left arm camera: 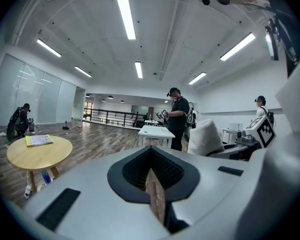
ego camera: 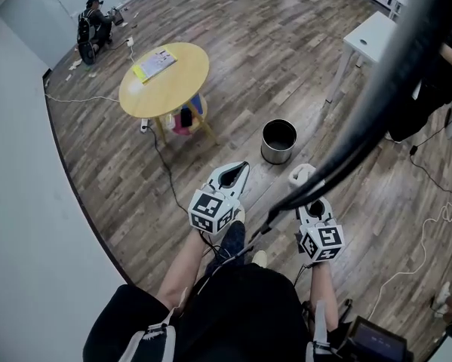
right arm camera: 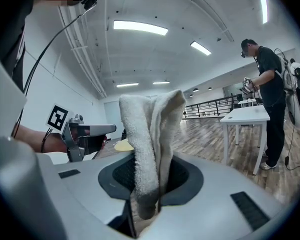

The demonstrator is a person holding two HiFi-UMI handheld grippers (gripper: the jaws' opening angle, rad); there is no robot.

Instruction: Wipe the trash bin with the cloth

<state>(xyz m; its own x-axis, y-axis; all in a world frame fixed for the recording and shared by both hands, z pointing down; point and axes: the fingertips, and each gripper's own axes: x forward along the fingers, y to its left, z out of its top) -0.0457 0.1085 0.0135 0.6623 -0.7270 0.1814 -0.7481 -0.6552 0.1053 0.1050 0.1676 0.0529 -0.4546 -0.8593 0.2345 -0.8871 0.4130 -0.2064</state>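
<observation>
The trash bin [ego camera: 278, 141], a shiny metal cylinder with a dark inside, stands upright on the wood floor ahead of both grippers. My right gripper [ego camera: 307, 188] [right arm camera: 150, 184] is shut on a white terry cloth [ego camera: 301, 174] [right arm camera: 150, 134], which sticks up out of the jaws, to the right of the bin and nearer to me. My left gripper [ego camera: 233, 178] [left arm camera: 152, 166] hovers to the near left of the bin, jaws shut with nothing between them. The left gripper view shows the cloth [left arm camera: 205, 136] off to its right. Neither gripper view shows the bin.
A round yellow table [ego camera: 164, 80] carrying a booklet stands to the far left of the bin. At the far right is a white table [ego camera: 373, 40]. A thick black cable [ego camera: 376, 104] crosses the head view. Thin cables trail on the floor. People stand in the background.
</observation>
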